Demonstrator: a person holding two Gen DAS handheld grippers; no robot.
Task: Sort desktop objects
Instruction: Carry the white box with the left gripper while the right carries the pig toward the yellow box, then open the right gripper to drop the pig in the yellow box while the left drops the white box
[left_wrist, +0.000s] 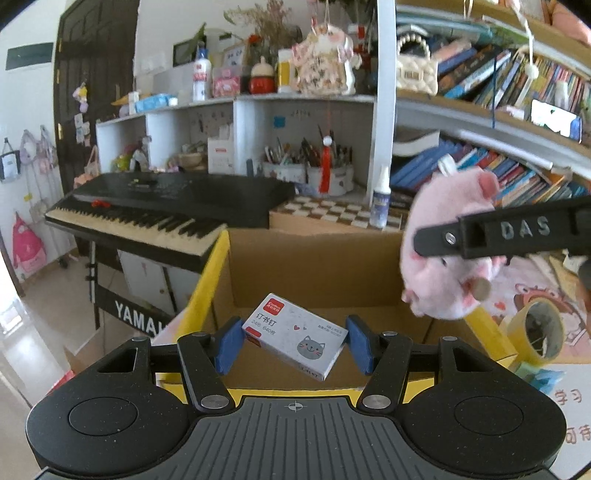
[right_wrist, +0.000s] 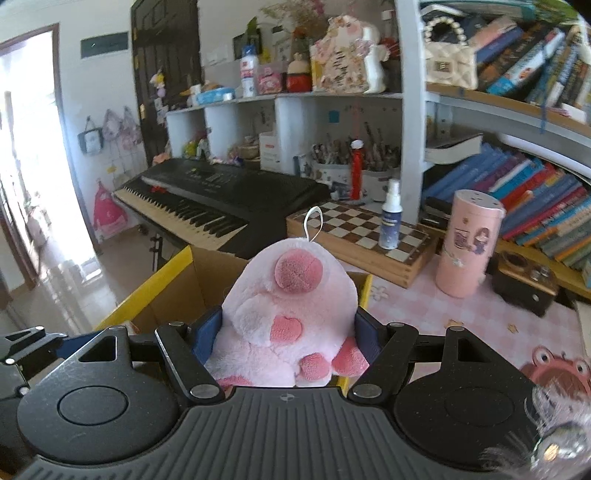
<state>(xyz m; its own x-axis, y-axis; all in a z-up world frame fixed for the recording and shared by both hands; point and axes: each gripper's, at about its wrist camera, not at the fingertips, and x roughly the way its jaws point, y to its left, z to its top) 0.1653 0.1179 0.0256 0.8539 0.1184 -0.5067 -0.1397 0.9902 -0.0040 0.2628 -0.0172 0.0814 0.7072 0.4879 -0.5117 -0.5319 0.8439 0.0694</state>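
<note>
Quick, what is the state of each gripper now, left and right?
Left gripper: closed on the small staple box, above the cardboard box.
Right gripper: closed on the pink plush toy.

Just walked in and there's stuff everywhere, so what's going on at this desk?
A person is tidying the desk with a handheld gripper in each hand. The left gripper is clamped on a small staple box with a cat drawn on it, held over the open cardboard box with yellow-edged flaps. The right gripper is squeezing a pink plush toy, also near that box. Neither item is inside yet. A roll of yellow tape is on the desk beside the box.
</note>
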